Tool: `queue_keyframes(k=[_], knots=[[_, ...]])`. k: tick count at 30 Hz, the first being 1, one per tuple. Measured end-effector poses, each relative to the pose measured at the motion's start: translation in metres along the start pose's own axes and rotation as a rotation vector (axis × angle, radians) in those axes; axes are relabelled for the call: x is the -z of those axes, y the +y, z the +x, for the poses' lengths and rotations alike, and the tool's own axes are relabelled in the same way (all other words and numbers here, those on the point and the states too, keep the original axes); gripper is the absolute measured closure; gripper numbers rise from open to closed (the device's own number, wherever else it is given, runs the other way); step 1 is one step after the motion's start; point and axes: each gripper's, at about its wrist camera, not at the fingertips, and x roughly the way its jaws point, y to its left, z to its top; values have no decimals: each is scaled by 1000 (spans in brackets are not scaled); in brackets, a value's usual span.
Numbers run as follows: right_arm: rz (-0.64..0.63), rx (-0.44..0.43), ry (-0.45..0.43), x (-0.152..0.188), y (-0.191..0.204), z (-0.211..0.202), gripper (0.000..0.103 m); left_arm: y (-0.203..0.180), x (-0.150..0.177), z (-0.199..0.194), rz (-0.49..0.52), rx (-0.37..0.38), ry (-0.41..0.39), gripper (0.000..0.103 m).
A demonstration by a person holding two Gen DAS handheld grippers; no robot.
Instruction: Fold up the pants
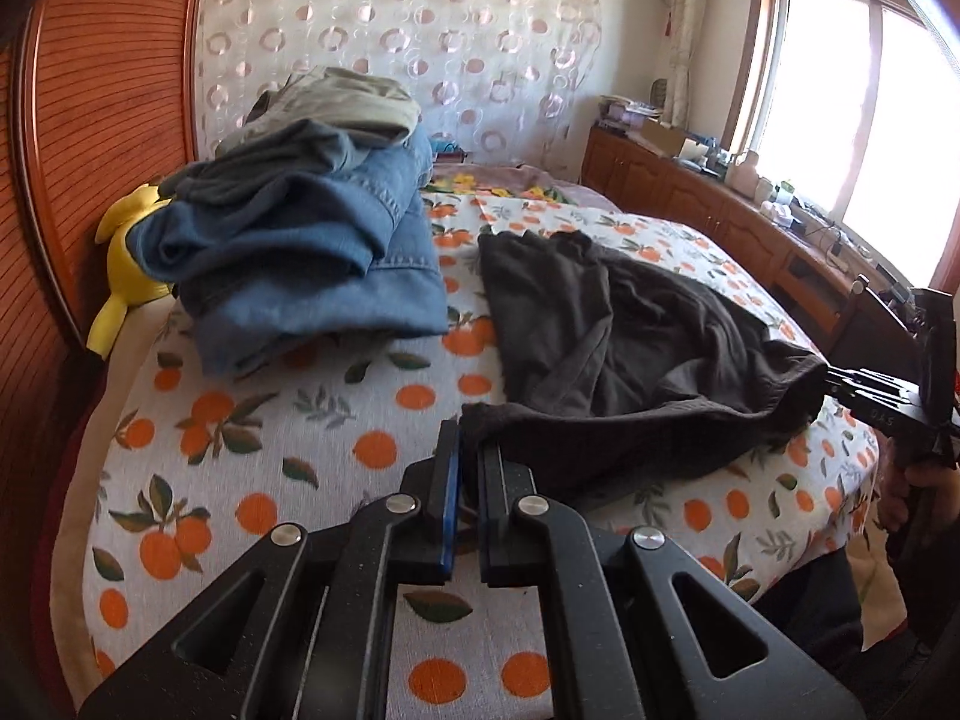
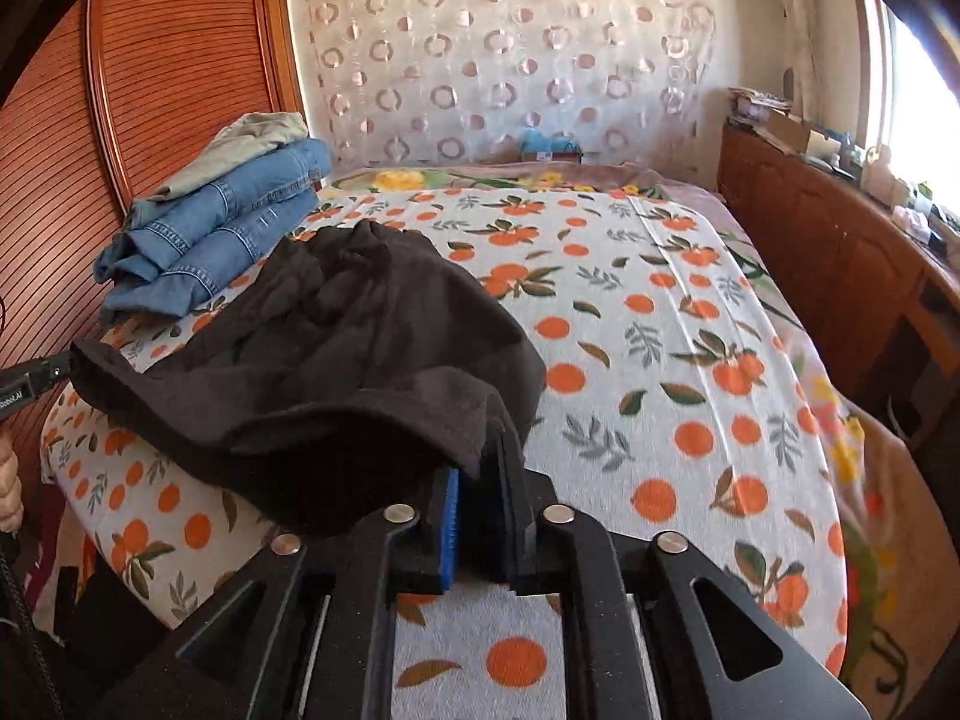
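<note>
Dark grey pants [image 1: 624,336] lie crumpled on the orange-print bedspread [image 1: 252,480]. My left gripper [image 1: 469,438] is shut on one corner of their near edge. My right gripper [image 2: 486,456] is shut on the other corner, with cloth draped over its left finger. The edge hangs stretched between the two grippers, lifted slightly off the bed. The pants also show in the right wrist view [image 2: 336,348], bunched toward the far end. The right gripper shows at the right edge of the left wrist view [image 1: 840,381], and the left gripper at the left edge of the right wrist view [image 2: 66,367].
A stack of folded blue jeans and other clothes [image 1: 312,240] sits at the far left of the bed, next to a yellow plush toy [image 1: 123,264]. A wooden wardrobe [image 1: 102,120] stands on the left. A wooden cabinet [image 2: 840,264] runs under the window on the right.
</note>
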Motion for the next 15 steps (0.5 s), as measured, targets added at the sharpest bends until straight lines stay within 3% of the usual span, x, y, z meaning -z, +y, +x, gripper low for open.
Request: queue_keyframes(k=[4,15], knots=[[18,17,7,12,-5,-12,74,-2,9,1,8,-4,24,92],[58,22,31,22,-9,-10,73,-8,21,7,85,-28,73,66]])
